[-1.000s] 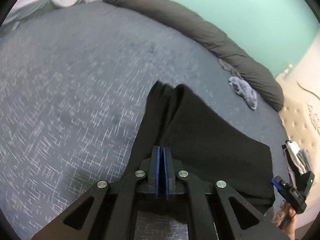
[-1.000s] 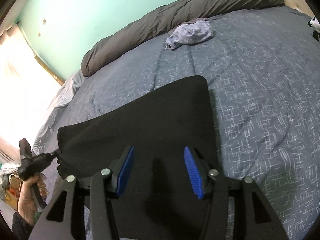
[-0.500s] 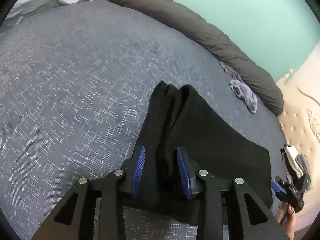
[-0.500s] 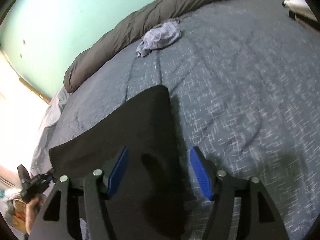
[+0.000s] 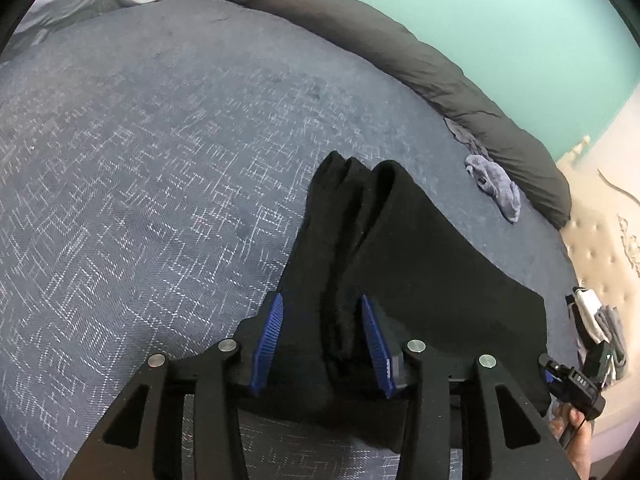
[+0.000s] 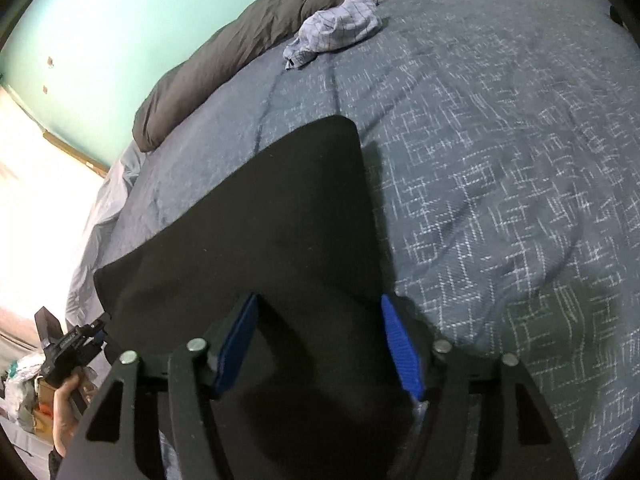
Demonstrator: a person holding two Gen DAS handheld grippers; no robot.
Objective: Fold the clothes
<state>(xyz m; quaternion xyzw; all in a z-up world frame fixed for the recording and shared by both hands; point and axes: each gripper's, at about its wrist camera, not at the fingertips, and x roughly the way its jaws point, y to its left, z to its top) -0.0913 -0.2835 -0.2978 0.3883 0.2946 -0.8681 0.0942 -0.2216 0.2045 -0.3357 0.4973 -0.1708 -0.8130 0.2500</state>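
A black garment point(image 5: 432, 264) lies flat on the bed point(image 5: 160, 160). The left gripper point(image 5: 322, 320) has just been opening; its jaws straddle a bunched ridge at the garment's edge, released. The right gripper point(image 6: 320, 320), jaws just narrowing, stands apart over the opposite end without pinching it.

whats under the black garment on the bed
The black garment lies straight on the blue patterned bedspread, which shows all around its edges. The garment is opaque, so whatever sits beneath its middle is hidden; no lump suggests anything there.
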